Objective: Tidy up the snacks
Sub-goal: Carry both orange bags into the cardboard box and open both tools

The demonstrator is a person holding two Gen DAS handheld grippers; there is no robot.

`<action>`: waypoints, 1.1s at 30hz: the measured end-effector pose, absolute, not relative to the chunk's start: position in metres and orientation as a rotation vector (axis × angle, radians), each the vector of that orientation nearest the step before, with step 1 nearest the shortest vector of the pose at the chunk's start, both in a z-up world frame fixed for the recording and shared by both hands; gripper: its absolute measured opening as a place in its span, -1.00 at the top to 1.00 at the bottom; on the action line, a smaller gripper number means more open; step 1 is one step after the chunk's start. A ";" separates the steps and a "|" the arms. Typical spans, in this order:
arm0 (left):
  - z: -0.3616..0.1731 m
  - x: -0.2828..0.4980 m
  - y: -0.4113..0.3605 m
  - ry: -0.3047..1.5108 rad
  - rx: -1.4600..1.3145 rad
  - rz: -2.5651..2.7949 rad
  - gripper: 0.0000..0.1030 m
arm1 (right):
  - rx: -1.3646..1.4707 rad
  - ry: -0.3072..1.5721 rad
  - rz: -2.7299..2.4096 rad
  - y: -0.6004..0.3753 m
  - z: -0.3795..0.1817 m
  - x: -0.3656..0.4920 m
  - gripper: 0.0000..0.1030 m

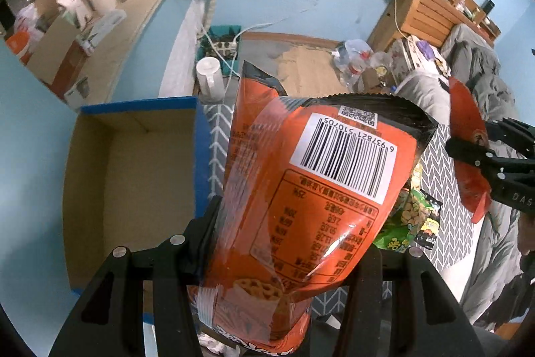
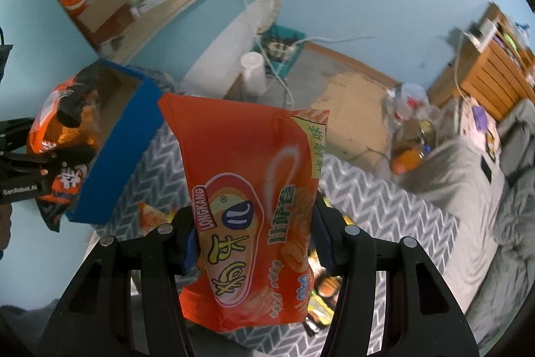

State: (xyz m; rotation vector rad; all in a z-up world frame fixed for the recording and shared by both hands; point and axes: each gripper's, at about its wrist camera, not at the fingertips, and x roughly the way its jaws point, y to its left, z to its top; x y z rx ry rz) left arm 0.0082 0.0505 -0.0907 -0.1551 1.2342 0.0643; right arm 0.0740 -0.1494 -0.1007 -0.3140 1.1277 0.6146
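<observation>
While the left tongs (image 1: 287, 260) pinch an orange-black snack bag (image 1: 301, 196) beside the open cardboard box (image 1: 133, 176), the right tongs (image 2: 254, 243) pinch a red snack bag (image 2: 247, 189) above the chevron rug (image 2: 384, 209).

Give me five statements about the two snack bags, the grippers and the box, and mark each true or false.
1. The left gripper holds an orange bag with a barcode label. True.
2. The right gripper is empty. False: it is shut on a red bag marked LONGKANG.
3. The cardboard box with the blue rim already holds several bags. False: the part of its inside that shows is bare.
4. A green bag lies on the chevron cloth behind the orange bag. True.
5. Both held bags rest on the cloth. False: each hangs between the fingers, above it.
</observation>
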 end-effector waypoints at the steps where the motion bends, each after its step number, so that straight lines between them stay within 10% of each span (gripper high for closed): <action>1: -0.091 0.006 0.054 1.233 -0.159 0.068 -0.03 | -0.321 1.124 0.629 -0.142 -0.100 0.074 -0.05; 33: -0.121 -0.072 0.214 1.240 -0.399 0.415 -0.03 | -0.465 1.160 1.035 0.101 -0.132 0.045 -0.05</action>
